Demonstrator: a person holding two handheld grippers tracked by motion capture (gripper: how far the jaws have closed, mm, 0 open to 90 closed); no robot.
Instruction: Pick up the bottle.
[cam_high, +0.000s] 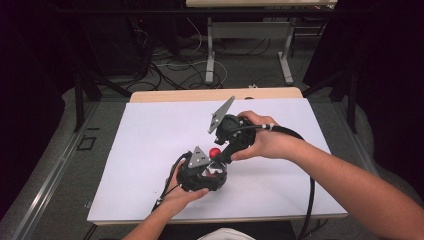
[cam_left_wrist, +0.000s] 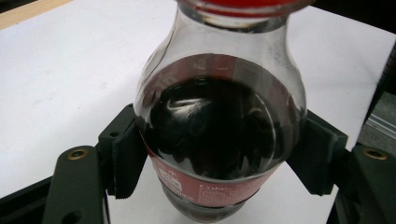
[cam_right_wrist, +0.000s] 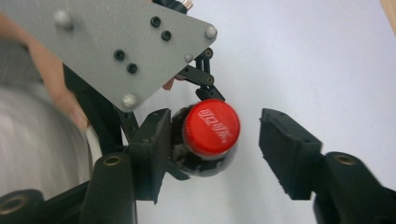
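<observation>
A small cola bottle (cam_left_wrist: 219, 130) with dark drink, a red label and a red cap (cam_right_wrist: 211, 127) stands on the white sheet (cam_high: 150, 140). My left gripper (cam_left_wrist: 222, 154) is shut on its belly, one black pad pressed on each side. From above, my right gripper (cam_right_wrist: 215, 144) points down over the cap (cam_high: 215, 152). Its jaws stand open around the cap: the left pad (cam_right_wrist: 156, 140) is close beside the neck and the right pad (cam_right_wrist: 280, 149) is clearly apart from it. In the high view both grippers (cam_high: 216, 162) meet near the table's front middle.
The white sheet covers most of the wooden table (cam_high: 215, 94). The grey plate (cam_right_wrist: 116, 51) of the left gripper and a hand sit close on the left of the right gripper view. Cables trail off the front edge. Behind the table are floor cables and another table's legs (cam_high: 210, 55).
</observation>
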